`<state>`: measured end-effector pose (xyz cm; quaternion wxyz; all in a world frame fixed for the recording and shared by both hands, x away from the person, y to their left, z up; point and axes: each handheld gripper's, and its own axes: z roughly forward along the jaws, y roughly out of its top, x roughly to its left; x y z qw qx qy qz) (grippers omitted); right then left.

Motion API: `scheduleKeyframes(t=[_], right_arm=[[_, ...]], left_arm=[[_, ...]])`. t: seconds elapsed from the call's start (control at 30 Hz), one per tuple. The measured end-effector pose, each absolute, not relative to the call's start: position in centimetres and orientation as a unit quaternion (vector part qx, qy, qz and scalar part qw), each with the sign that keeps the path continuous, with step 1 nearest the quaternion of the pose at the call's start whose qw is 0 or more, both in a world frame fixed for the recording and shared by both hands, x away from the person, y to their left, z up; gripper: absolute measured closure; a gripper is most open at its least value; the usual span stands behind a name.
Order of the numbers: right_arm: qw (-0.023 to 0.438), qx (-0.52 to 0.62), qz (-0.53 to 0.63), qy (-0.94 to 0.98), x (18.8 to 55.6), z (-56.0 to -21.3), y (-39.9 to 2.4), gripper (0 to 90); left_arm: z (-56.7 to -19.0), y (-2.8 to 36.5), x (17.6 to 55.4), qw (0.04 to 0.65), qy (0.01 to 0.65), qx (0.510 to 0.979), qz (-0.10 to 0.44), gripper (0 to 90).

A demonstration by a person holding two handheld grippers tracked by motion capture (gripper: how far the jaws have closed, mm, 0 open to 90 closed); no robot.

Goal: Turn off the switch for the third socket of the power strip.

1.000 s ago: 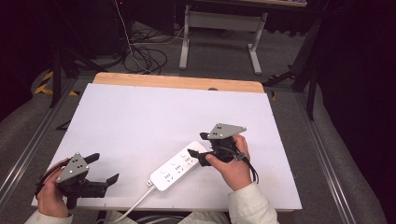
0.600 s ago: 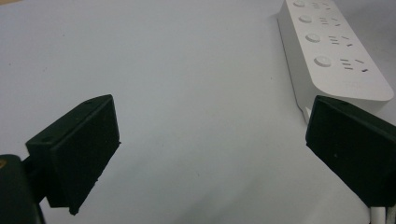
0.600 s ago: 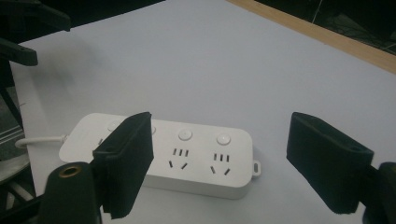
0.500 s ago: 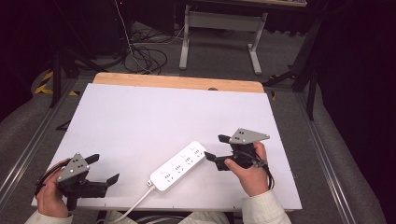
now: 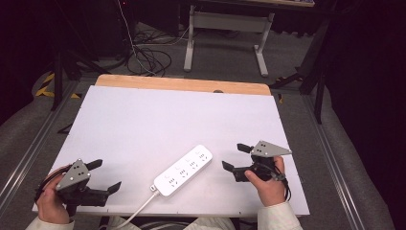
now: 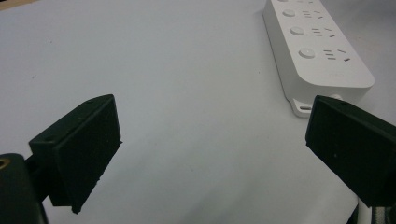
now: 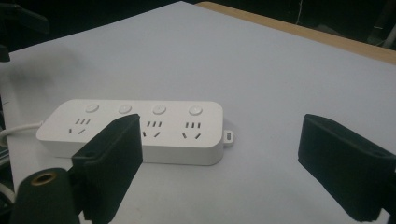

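One left gripper (image 5: 104, 175) sat at the near left corner of the white table (image 5: 158, 120), held in the person's left hand (image 5: 48, 206). Its jaws were spread wide with nothing between them, and they pointed right toward the strip. In the left gripper view the same gripper (image 6: 212, 140) framed bare table, with the strip's (image 6: 317, 46) end just beyond the right jaw.

One white power strip (image 5: 183, 170) lay flat near the table's front edge, between the two grippers and touching neither, angled so its far end pointed up and right. It carried four round buttons and four sets of socket slots, counted in the right gripper view (image 7: 135, 128). One white cord (image 5: 139, 213) left its near end and ran off the front edge. No brand or writing could be read on it.

One right gripper (image 5: 232, 158) hovered just right of the strip, in the right hand (image 5: 270, 184), jaws parted and empty, pointing left. In its own view the gripper (image 7: 219, 154) stood apart from the strip, the left jaw overlapping the strip's front.
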<state>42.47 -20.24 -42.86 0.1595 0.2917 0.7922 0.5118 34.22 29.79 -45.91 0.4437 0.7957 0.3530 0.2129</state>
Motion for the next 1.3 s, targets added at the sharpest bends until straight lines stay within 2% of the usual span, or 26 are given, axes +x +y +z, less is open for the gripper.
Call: scheduleKeyframes(t=[0.4, 0.73, 1.1, 1.3], right_arm=[[0.159, 0.304, 0.517, 0.784, 41.7, -45.0, -21.6, 9.5], [0.161, 0.311, 0.51, 0.786, 41.1, -46.6, -22.5, 9.5], [0.142, 0.334, 0.488, 0.794, 40.1, -48.8, -23.0, 12.9], [0.144, 0.328, 0.484, 0.798, 40.1, -48.6, -22.9, 12.9]], left_arm=[[-45.7, 30.1, 34.1, 0.446, 0.353, 0.794, 0.213, 4.0], [-45.8, 30.1, 34.1, 0.449, 0.354, 0.792, 0.214, 4.3], [-46.0, 30.7, 33.8, 0.444, 0.351, 0.797, 0.211, 4.4], [-46.0, 30.9, 33.7, 0.446, 0.355, 0.794, 0.211, 4.4]])
